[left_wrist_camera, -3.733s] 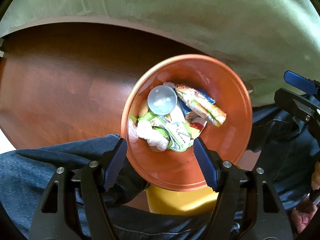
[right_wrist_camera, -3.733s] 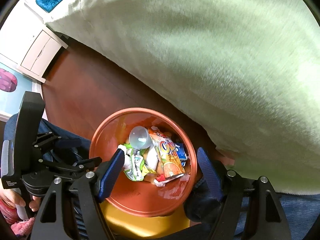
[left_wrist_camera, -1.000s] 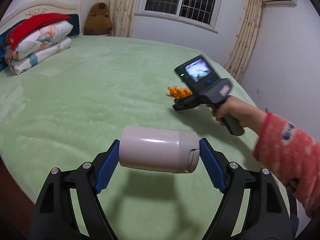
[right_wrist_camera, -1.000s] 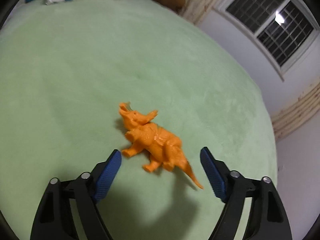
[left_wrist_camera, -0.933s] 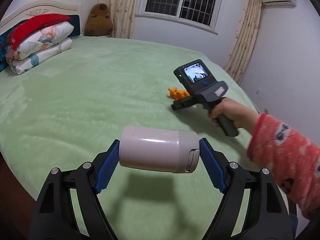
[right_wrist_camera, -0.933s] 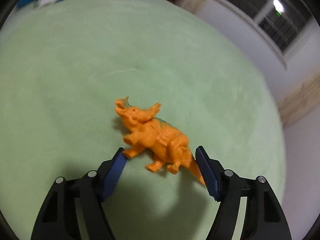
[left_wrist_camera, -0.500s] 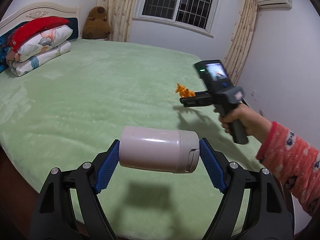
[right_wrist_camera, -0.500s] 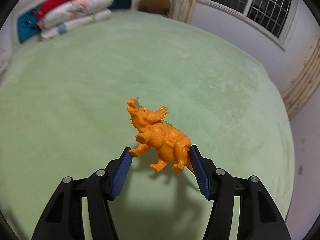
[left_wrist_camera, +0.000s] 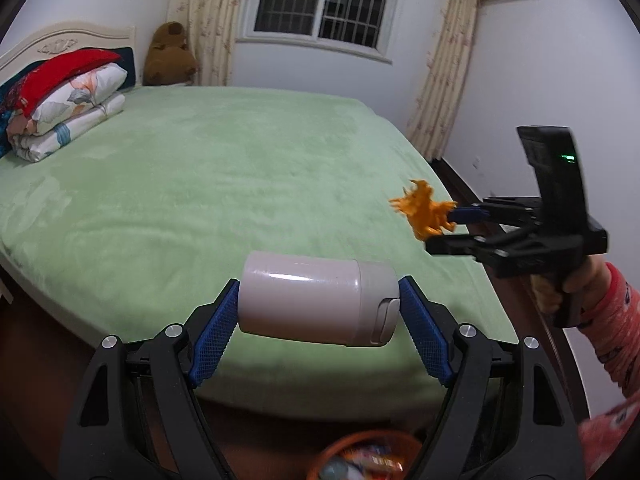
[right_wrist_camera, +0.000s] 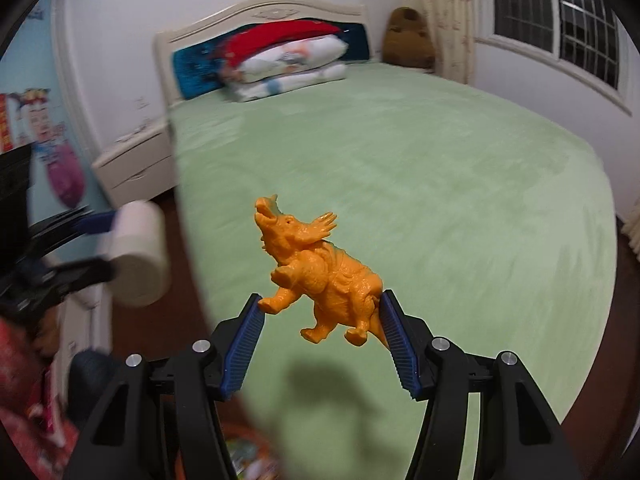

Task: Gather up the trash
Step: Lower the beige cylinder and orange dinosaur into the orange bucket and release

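My left gripper [left_wrist_camera: 320, 320] is shut on a white lidded cup [left_wrist_camera: 316, 298], held sideways in the air over the near edge of the green bed [left_wrist_camera: 200, 184]. My right gripper [right_wrist_camera: 322, 340] is shut on an orange toy triceratops [right_wrist_camera: 316, 276], lifted above the bed [right_wrist_camera: 440, 200]. The right gripper with the toy [left_wrist_camera: 424, 210] shows at the right of the left wrist view. The cup [right_wrist_camera: 138, 254] and left gripper show blurred at the left of the right wrist view. The orange trash bin [left_wrist_camera: 360, 460] with wrappers is just below, at the bottom edge.
Folded bedding and a red pillow [left_wrist_camera: 60, 96] lie at the headboard, with a brown plush [left_wrist_camera: 168, 54] beside the curtain. A white nightstand [right_wrist_camera: 132, 168] stands left of the bed. The dark wooden bed frame [left_wrist_camera: 48, 344] runs along the near edge.
The right gripper closed on the triceratops, lifted it off the bed and swung back toward the bed's edge. The left gripper pulled back with the cup; the bin rim came into view.
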`<state>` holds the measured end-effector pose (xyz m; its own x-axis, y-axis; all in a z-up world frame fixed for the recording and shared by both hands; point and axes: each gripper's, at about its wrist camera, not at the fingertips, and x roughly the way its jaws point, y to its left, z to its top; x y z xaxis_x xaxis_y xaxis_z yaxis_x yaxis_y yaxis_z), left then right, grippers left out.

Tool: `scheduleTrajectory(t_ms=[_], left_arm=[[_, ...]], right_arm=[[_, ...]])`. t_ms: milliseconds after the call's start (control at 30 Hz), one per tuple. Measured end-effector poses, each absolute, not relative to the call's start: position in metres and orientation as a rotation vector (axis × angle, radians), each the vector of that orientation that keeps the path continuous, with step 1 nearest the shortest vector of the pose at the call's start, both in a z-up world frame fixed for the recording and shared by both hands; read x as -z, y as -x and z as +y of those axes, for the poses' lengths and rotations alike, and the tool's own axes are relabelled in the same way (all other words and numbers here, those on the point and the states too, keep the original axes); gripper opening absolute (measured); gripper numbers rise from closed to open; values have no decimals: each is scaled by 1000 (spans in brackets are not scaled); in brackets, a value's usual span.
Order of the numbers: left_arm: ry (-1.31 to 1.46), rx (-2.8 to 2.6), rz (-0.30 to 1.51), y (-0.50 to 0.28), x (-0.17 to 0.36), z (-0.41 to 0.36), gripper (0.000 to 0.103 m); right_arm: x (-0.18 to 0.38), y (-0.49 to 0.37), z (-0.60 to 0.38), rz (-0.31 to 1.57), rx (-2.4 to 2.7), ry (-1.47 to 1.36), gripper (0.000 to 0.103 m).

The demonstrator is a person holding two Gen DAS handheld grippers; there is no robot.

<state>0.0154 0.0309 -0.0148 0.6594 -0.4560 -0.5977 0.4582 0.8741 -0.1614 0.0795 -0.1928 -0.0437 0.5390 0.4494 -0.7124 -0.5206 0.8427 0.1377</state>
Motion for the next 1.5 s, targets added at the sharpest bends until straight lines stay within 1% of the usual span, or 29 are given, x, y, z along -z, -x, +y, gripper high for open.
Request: scheduleTrajectory(t_ms=[167, 200, 333, 433, 600, 633, 767, 800, 833, 867, 933, 1500], left_arm=[[-6, 543, 784, 31, 49, 30, 77], [0, 552, 819, 41, 61, 29, 77], [9, 574, 960, 66, 111, 21, 77], [31, 584, 1112, 76, 163, 14, 77], [23, 560, 1303, 89, 235, 1, 77], [15, 552, 1329, 91, 244, -1, 77], [14, 531, 1453, 90, 278, -6, 77], [5, 515, 1489, 90, 286, -9, 78], [1, 510, 1511, 89, 290, -9, 80], [4, 504, 1526, 90, 293, -9, 81], [9, 493, 1538, 87, 296, -7, 86], [28, 460, 1522, 80, 288, -5, 87]], right_arm=[[78, -9, -186, 913, -649, 51, 58], [83, 0, -183, 927, -652, 45, 58], [131, 32, -173, 1066, -673, 0, 58], [170, 42, -167, 1174, -660, -24, 58], [229, 50, -163, 1323, -601, -42, 58], [243, 50, -162, 1356, -584, -46, 58], [268, 53, -155, 1405, -551, -40, 59], [270, 48, -153, 1410, -543, -43, 65], [273, 46, -151, 1418, -539, -54, 71], [273, 44, -150, 1421, -543, -64, 74], [272, 42, -149, 1421, -544, -70, 80], [270, 49, -164, 1409, -536, -105, 81]])
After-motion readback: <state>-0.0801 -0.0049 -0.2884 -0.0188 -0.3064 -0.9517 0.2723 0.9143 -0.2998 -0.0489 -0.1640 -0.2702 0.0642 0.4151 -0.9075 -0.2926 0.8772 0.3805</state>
